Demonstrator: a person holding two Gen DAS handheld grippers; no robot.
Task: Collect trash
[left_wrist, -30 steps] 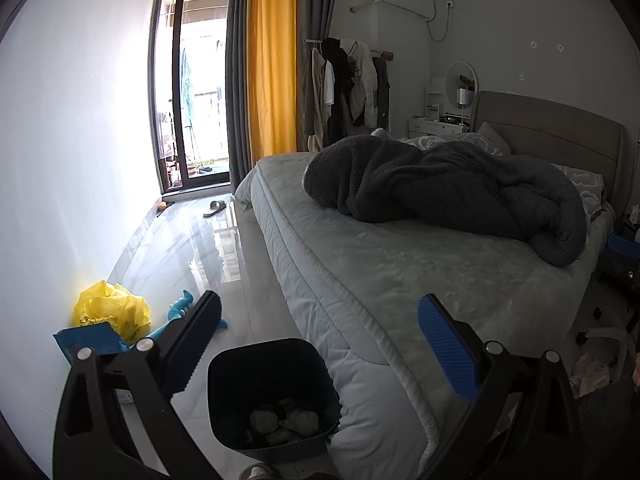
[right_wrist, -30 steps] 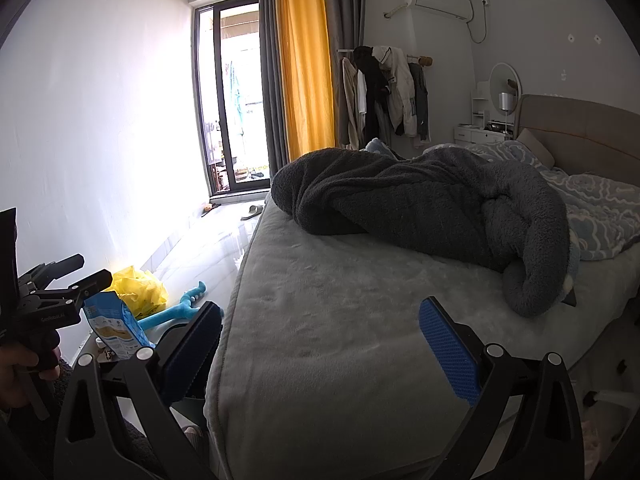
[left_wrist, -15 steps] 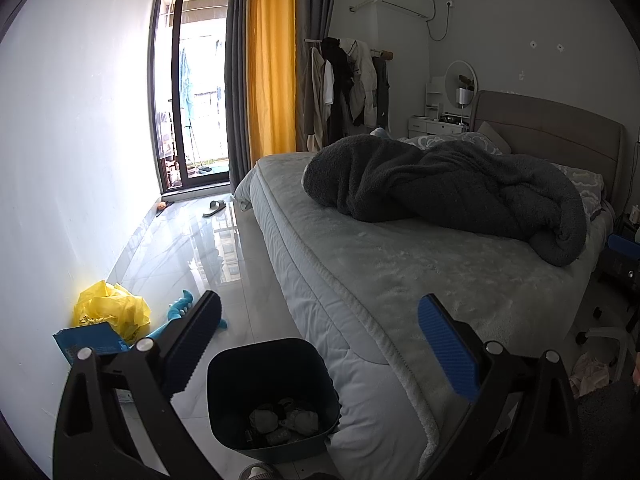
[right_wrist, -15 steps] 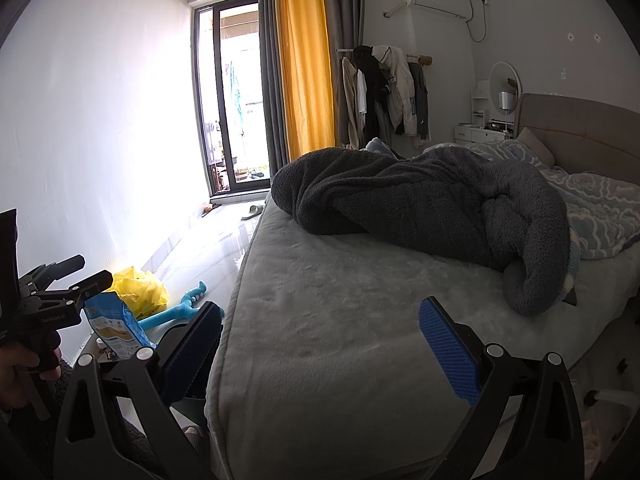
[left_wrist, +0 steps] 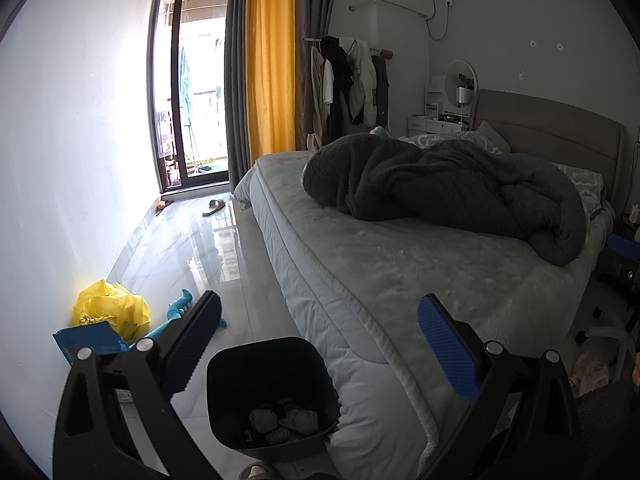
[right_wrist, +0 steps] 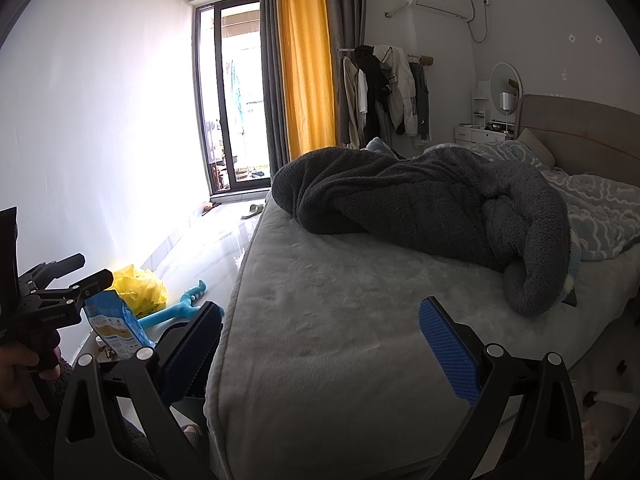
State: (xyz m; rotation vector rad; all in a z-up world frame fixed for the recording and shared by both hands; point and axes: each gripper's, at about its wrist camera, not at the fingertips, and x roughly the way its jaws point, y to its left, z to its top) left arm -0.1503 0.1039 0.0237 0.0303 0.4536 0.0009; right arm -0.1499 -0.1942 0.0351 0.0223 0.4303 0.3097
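Observation:
A dark trash bin (left_wrist: 256,364) stands on the floor at the bed's corner, with crumpled paper (left_wrist: 284,420) in its bottom. My left gripper (left_wrist: 320,304) hovers above it, open and holding nothing. Left of its left finger a blue snack bag (left_wrist: 88,340) stands by the wall, in front of a yellow plastic bag (left_wrist: 110,308). My right gripper (right_wrist: 320,308) is open and empty over the near edge of the bed (right_wrist: 360,320). In the right wrist view the left gripper (right_wrist: 94,269), held by a hand (right_wrist: 20,364), shows beside the blue snack bag (right_wrist: 116,328).
A blue toy (left_wrist: 180,312) lies on the glossy tile floor (left_wrist: 188,248) next to the yellow bag. A dark fleece blanket (left_wrist: 440,184) is heaped on the bed. A slipper (left_wrist: 214,207) lies near the balcony door. Clothes (left_wrist: 344,84) hang by the curtain.

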